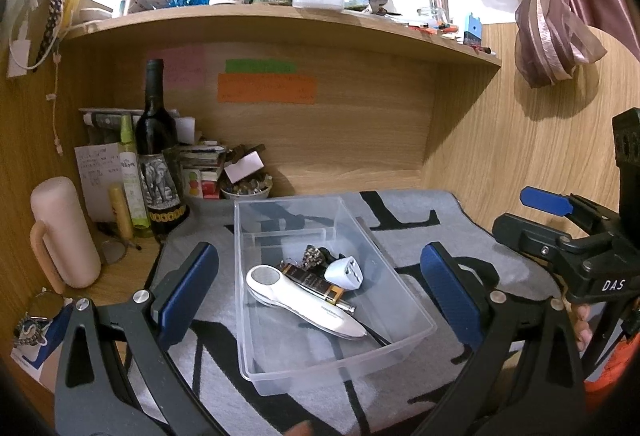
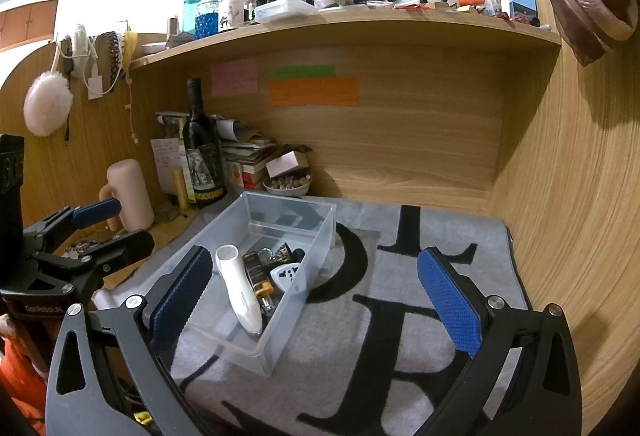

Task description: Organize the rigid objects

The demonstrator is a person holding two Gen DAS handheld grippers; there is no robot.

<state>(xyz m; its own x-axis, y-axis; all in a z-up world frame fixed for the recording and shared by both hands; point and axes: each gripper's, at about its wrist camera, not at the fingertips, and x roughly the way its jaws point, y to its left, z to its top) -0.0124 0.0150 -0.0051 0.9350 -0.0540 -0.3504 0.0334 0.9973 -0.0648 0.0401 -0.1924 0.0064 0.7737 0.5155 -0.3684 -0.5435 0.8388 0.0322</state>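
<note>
A clear plastic bin (image 1: 404, 300) stands on a grey mat with black letters (image 1: 400, 212). In it lie a white handheld device (image 1: 292, 296), a dark bar with gold ends (image 1: 312, 282), a white plug adapter (image 1: 346, 272) and a small dark metal piece (image 1: 314, 256). My left gripper (image 1: 320, 288) is open and empty, its jaws on either side of the bin's near half. My right gripper (image 2: 316, 300) is open and empty, above the mat by the bin (image 2: 296, 300). The device (image 2: 240, 286), the bar (image 2: 258, 272) and the adapter (image 2: 288, 274) also show there. The right gripper shows in the left wrist view (image 1: 520, 212).
A dark wine bottle (image 1: 158, 160), a green spray bottle (image 1: 132, 172), a pink cylinder with a handle (image 1: 64, 232), stacked papers and a small bowl (image 1: 248, 190) crowd the desk's back left. A cluttered wooden shelf (image 1: 280, 16) runs overhead. A wooden wall (image 2: 560, 196) closes the right side.
</note>
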